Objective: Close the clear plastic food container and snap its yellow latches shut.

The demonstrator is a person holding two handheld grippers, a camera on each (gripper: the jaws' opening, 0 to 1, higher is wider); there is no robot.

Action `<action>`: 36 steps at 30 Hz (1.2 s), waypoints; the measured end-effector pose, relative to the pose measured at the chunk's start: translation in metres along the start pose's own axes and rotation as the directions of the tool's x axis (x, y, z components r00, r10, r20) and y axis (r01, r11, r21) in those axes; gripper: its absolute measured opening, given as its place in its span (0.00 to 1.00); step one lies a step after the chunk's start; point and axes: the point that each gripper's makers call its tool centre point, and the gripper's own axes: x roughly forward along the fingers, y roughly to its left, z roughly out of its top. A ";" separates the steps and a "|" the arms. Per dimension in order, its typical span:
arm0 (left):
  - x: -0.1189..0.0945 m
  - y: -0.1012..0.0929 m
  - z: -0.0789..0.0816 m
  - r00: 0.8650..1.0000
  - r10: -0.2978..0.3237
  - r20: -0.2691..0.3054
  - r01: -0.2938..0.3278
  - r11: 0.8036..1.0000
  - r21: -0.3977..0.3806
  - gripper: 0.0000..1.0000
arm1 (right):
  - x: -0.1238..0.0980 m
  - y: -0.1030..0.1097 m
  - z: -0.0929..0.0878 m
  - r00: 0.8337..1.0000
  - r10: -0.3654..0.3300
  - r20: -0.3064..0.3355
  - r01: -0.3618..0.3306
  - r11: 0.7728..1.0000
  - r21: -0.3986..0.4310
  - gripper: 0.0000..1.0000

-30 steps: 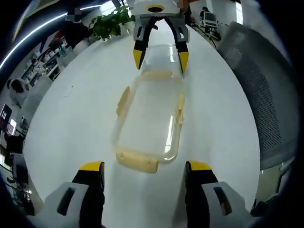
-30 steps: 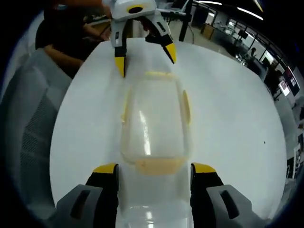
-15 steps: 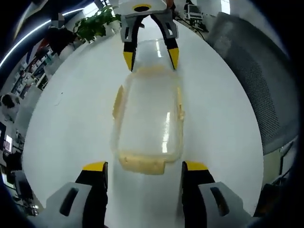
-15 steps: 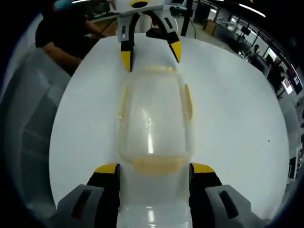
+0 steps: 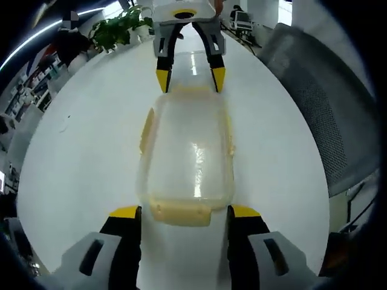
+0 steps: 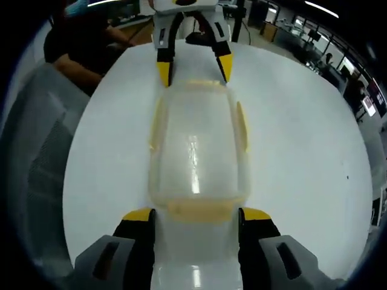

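Nearby, potted plant (image 5: 115, 30) beyond white table (image 5: 78, 151); container (image 5: 186, 154) between both grippers' spread fingers (image 5: 128, 212)

We see our left gripper (image 5: 183, 212) with light grey bodies, black jaws and yellow tips. Our right gripper (image 6: 196, 215) looks the same: grey housings with dark slots, black arms, yellow caps at the tips.
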 end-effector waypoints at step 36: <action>0.004 -0.009 0.000 0.995 -0.084 -0.058 0.082 0.996 -0.039 0.39 | 0.001 -0.002 -0.002 0.998 0.052 -0.043 -0.053 0.998 -0.040 0.40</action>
